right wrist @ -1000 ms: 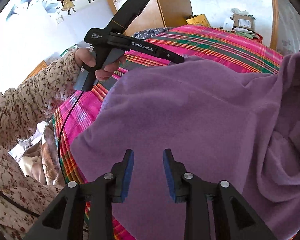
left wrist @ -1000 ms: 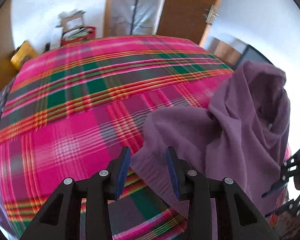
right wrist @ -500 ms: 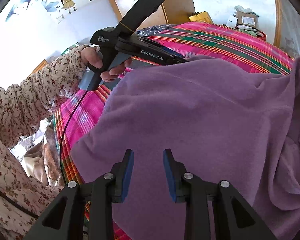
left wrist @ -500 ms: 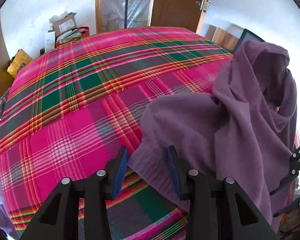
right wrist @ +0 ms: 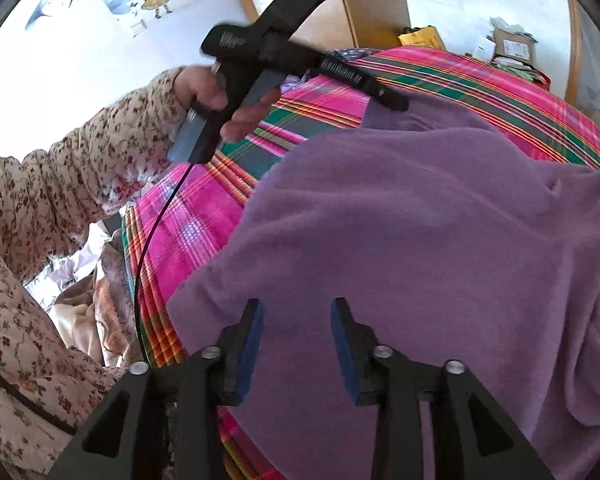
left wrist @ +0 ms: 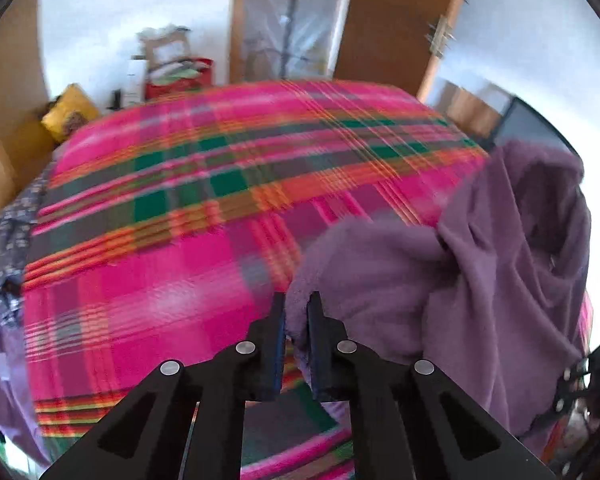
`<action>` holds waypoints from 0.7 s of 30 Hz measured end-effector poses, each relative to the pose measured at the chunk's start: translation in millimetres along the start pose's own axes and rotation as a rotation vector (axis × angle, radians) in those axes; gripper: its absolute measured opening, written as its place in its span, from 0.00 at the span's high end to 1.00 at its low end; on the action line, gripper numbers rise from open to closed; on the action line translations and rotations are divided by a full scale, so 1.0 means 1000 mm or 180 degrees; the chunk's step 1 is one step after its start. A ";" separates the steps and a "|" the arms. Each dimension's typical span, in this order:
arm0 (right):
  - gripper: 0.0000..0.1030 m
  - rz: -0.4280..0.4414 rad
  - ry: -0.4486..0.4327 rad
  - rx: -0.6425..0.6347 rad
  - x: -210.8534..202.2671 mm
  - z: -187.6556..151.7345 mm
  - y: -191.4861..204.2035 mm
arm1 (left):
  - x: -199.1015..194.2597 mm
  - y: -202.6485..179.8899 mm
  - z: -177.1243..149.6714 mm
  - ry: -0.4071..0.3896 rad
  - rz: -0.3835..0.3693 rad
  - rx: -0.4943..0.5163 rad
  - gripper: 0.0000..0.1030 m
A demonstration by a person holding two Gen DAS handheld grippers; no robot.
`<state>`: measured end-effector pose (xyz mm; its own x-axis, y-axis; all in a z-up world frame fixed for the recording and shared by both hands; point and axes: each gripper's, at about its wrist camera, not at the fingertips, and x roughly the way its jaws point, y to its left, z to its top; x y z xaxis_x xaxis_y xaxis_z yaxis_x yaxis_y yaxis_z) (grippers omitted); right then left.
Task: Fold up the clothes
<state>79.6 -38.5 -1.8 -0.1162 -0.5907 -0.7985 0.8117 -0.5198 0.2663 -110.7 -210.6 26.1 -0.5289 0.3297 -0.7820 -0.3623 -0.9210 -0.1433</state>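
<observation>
A: Closing now, left gripper w/ the near-left corner of the purple fleece garment pinched between its pads.

B: And the right gripper?

A: Jaws opening, nothing between them; it hangs just above the fleece, pads apart from it.

B: Where's the garment?

A: On the bed, over the plaid blanket, right side, far part bunched up high. Person's left hand, floral sleeve, grips the tool handle at far left.
</observation>
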 end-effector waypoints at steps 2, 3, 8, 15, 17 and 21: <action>0.57 0.0017 -0.0018 -0.0058 0.005 0.003 0.007 | -0.004 0.009 0.003 -0.0048 0.0049 -0.0095 0.91; 0.57 0.0016 -0.0027 -0.0086 0.006 0.005 0.010 | -0.005 0.015 0.005 -0.0047 0.0057 -0.0161 0.90; 0.55 -0.0087 -0.0260 -0.0366 0.005 0.012 0.033 | -0.006 0.033 0.010 -0.0039 0.0093 -0.0346 0.90; 0.54 0.0016 -0.0273 -0.0754 0.025 0.018 0.072 | -0.003 0.041 0.014 0.0053 0.0199 -0.0414 0.90; 0.54 -0.0048 -0.0154 -0.0855 0.038 0.017 0.079 | -0.002 0.042 0.013 0.0083 0.0213 -0.0436 0.90; 0.54 -0.0349 0.0019 -0.1139 0.049 0.006 0.086 | 0.001 0.042 0.012 0.0127 0.0235 -0.0474 0.90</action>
<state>140.5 -116.0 -14.7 -0.2111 -0.5393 -0.8152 0.9435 -0.3305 -0.0257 -135.3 -246.4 26.9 -0.5180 0.2542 -0.8167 -0.2042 -0.9640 -0.1705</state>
